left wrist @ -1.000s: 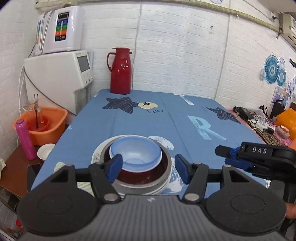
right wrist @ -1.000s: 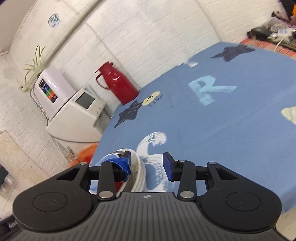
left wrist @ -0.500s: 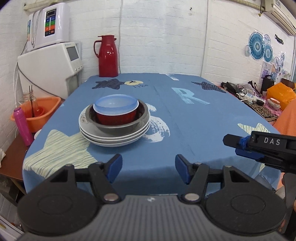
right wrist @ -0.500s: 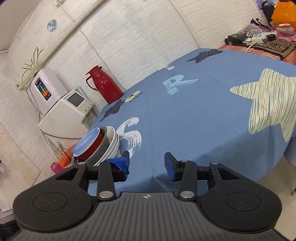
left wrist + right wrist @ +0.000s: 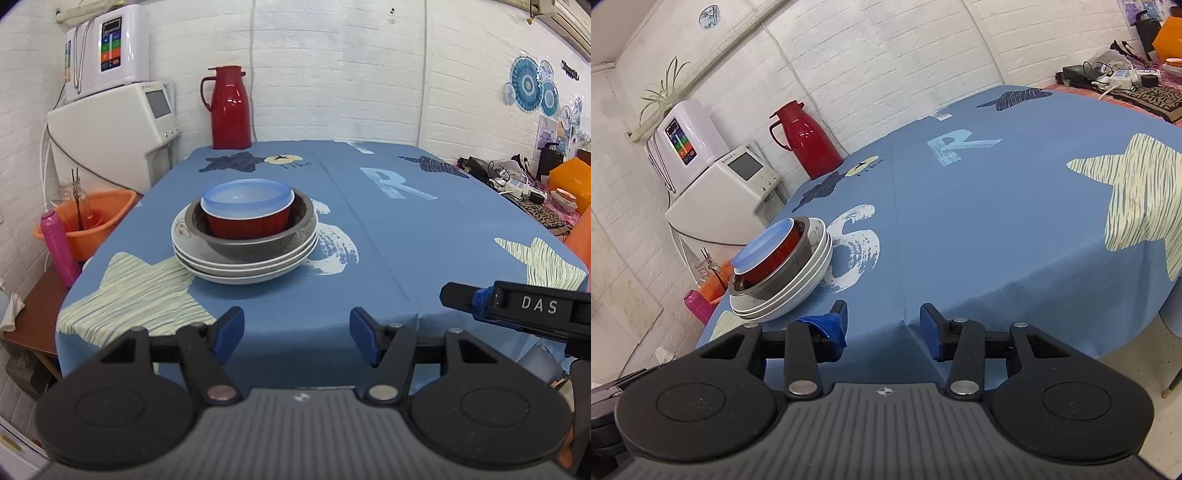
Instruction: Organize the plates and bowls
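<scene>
While both grippers gape, tablecloth [image 5: 369,236] lies bare.

- We see a blue tablecloth [image 5: 369,236] printed with striped cream stars, dark navy stars, a pale "R" and white brush strokes.
- Top bowl [image 5: 248,194]: light blue inside, red outside.
- Bowl under it [image 5: 258,245]: dark grey.
- Plates [image 5: 243,267]: white-grey.
- Flask [image 5: 229,108]: glossy red.
- Basin [image 5: 92,229]: orange.
- Bottle [image 5: 60,251]: pink.
- Both grippers' pads [image 5: 231,334]: blue on black.
</scene>
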`<state>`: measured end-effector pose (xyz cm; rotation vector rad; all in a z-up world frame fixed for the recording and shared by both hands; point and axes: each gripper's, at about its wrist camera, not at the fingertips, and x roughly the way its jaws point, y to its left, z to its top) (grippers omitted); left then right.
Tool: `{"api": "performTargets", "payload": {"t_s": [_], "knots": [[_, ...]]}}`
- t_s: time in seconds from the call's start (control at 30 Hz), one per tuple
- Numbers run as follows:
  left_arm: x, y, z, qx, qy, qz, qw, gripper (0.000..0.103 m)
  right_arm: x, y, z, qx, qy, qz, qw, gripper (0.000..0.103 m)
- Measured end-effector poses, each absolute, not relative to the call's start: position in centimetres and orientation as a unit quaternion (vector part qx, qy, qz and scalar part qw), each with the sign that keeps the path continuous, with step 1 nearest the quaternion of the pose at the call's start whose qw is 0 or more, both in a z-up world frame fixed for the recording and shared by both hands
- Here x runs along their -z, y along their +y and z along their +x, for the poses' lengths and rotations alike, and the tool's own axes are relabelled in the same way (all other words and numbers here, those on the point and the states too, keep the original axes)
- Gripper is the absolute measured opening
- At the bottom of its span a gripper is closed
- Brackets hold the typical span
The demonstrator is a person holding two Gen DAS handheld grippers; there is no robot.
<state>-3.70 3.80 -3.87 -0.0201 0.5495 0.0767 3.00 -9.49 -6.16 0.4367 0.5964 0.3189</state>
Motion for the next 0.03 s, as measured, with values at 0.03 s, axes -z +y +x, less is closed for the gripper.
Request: {"api": "performTargets", "payload": {"t_s": [0.03], "knots": [[3.86, 3.82, -3.7, -0.037, 0.272, -0.011, 0.962, 0.061, 6.22, -9.5, 3.0, -0.156, 0.291, 0.214, 0.919, 0.029]]}}
